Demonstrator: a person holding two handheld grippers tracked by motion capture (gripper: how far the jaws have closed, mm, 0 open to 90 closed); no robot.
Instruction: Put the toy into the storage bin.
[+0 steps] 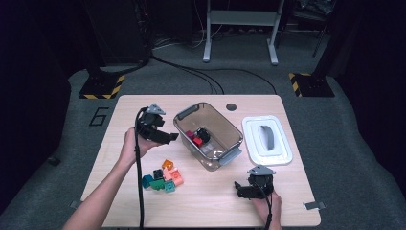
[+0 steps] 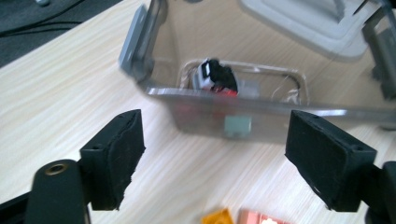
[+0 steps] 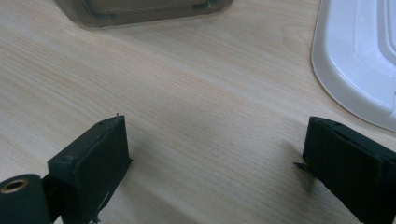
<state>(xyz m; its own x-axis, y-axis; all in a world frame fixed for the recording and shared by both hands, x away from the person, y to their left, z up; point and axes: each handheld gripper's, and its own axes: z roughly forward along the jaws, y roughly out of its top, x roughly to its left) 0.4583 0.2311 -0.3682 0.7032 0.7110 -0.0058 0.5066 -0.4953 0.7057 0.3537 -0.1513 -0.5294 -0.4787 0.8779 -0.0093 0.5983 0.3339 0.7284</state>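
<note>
A light wooden table [image 1: 268,201] with rounded corners stood on a grey carpeted floor [image 1: 335,110], and a small dark round grommet [image 1: 231,106] sat near its far edge. Beyond it the room lay in deep shadow, where the grey metal legs of a stand [image 1: 239,33] rose from the floor, black cables [image 1: 201,74] trailed across the carpet, and two dark bases edged in yellow-and-black hazard tape [image 1: 101,87] flanked the table's far corners. A large numeral six [image 1: 99,116] was marked on the floor to the left of the table.
</note>
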